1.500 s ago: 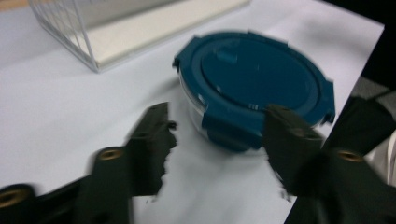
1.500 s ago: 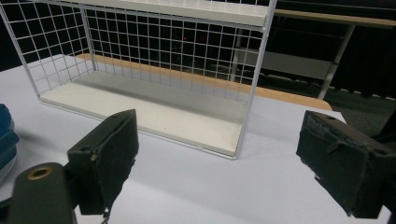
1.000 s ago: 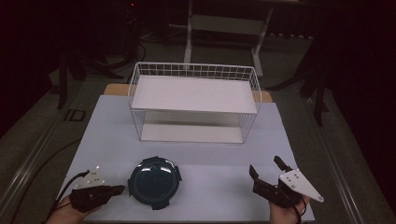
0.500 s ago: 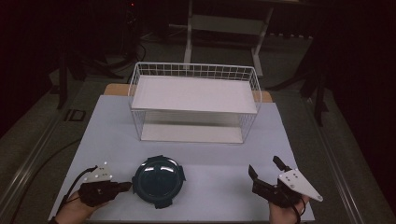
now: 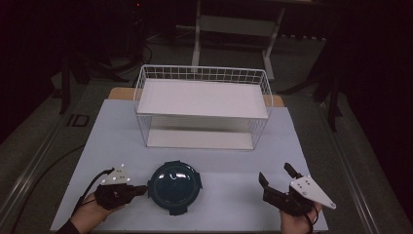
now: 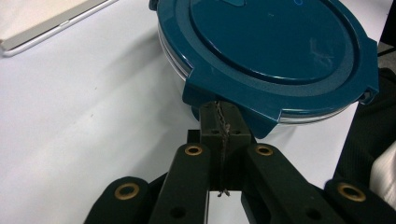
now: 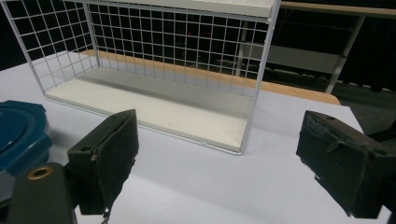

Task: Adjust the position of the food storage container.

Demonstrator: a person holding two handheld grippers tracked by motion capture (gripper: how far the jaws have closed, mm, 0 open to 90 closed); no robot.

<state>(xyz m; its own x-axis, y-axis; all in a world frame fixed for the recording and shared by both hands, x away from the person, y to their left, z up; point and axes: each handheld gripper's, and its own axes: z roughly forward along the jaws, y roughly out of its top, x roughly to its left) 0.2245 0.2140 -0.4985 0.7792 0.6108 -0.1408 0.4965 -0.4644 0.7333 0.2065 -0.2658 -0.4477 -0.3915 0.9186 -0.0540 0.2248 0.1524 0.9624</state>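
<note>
closed left gripper at the edge of the round blue container

high view: a round dark blue container (image 5: 174, 186) with a lid sits on the white table (image 5: 122, 131), near its front edge and a little left of centre. the left gripper (image 5: 139, 189) lies just to the container's left, pointing at it, with its tip at the container's rim. the right gripper (image 5: 275, 176) rests well apart on the right side of the table, its jaws spread wide with nothing between them. a white wire rack (image 5: 202, 107) with two shelves stands behind the container, farther back on the table

left gripper view: the left gripper (image 6: 220, 116) has its jaws pressed together, and their tips sit right below a tab (image 6: 224, 100) of the blue lid. whether they touch the tab or pinch any part of it cannot be told. the container (image 6: 275, 51) lies straight ahead of the jaws

right gripper view: the right gripper (image 7: 219, 154) stands wide open over bare table. the wire rack (image 7: 154, 70) is ahead of it, and the blue container (image 7: 21, 135) shows at the left edge, beside the left-hand jaw
</note>
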